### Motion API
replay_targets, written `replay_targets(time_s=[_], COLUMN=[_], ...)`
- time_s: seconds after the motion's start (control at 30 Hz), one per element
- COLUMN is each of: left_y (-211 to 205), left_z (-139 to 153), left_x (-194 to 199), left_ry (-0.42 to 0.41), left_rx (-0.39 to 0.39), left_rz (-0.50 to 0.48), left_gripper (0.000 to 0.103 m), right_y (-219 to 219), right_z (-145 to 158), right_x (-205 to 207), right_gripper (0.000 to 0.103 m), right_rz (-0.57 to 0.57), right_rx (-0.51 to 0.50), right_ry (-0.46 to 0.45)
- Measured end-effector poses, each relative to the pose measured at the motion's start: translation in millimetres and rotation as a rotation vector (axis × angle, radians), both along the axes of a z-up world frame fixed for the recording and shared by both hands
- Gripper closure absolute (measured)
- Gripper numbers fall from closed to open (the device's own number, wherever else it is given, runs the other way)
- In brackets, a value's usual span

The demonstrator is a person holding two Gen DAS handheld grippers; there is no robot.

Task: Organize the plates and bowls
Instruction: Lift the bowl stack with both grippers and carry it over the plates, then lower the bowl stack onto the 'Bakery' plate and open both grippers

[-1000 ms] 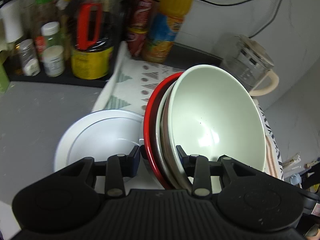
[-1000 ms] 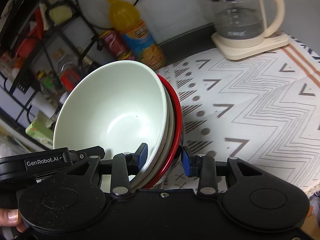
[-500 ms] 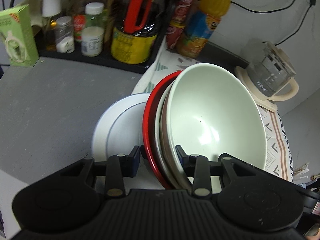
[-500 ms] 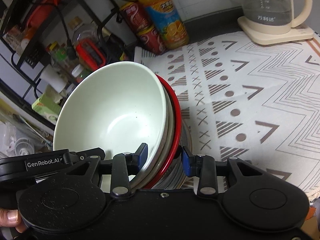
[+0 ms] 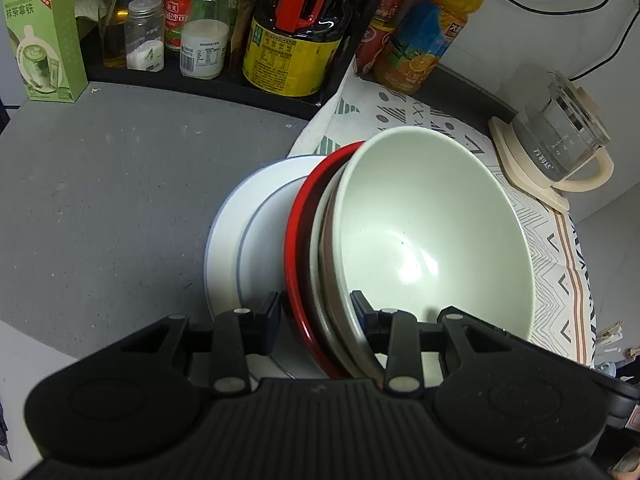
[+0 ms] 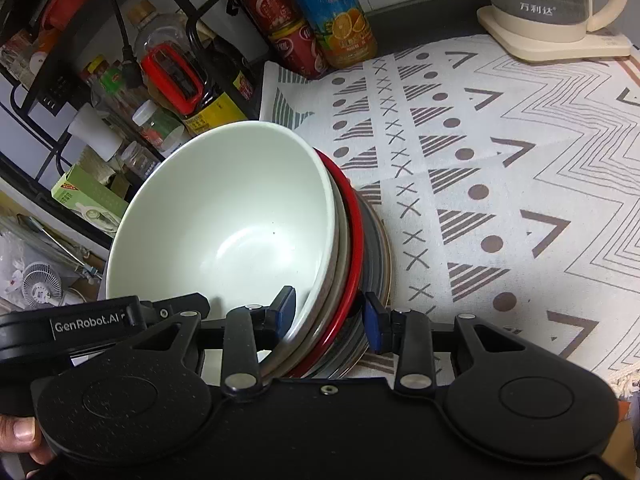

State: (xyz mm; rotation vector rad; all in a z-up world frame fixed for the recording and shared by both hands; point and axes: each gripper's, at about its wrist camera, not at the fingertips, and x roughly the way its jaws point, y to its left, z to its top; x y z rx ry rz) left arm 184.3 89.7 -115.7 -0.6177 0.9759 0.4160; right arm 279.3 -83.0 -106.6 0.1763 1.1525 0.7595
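Together, both pairs of tongs clamp the same tilted stack of bowls [image 5: 436,240], a pale green bowl nested in a red-rimmed one: the left tongs [image 5: 316,310] pinch one side of the rims, the right tongs [image 6: 330,312] the opposite side, each narrowly parted around the stack. Only the left view shows the white plate [image 5: 240,240] lying beneath the stack on the grey worktop [image 5: 100,200], with a green carton [image 5: 44,40] beyond. Only the right view shows greyish plates [image 6: 376,248] under the stack's far edge, the patterned cloth [image 6: 500,160] spreading toward the kettle [image 6: 560,4], and a thumb [image 6: 20,432].
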Motion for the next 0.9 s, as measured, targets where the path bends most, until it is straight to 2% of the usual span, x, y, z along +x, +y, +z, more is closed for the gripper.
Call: replay_targets(time_s=[0.17, 0.23, 0.37, 0.47, 0.63, 0.9], left_y=[4, 5, 5, 3, 5, 9], left_z=[-2, -3, 3, 11, 13, 19], left_x=[-2, -2, -1, -4, -6, -13], left_ry=[0.003, 0.005, -0.001, -0.023, -0.017, -0.012], left_rx=[-0.021, -0.027, 0.0, 0.04, 0.043, 0.07], left_rz=[0.019, 0.031, 0.031, 0.017, 0.022, 0.054], left_gripper=[0.068, 0.068, 0.068, 0.065, 0.063, 0.041], right_y=[2, 2, 2, -2, -8, -16], right_z=[2, 2, 10, 12, 14, 26], right_x=[0, 2, 2, 2, 0, -6], right_gripper=[0.065, 0.058, 0.057, 0.057, 0.054, 0.051], right_rz=[0.003, -0.002, -0.005, -0.018, -0.033, -0.028], right_rx=[0.0, 0.015, 0.024, 0.039, 0.047, 0.056], right_ry=[-0.006, 0.01, -0.025, -0.016, -0.026, -0.061])
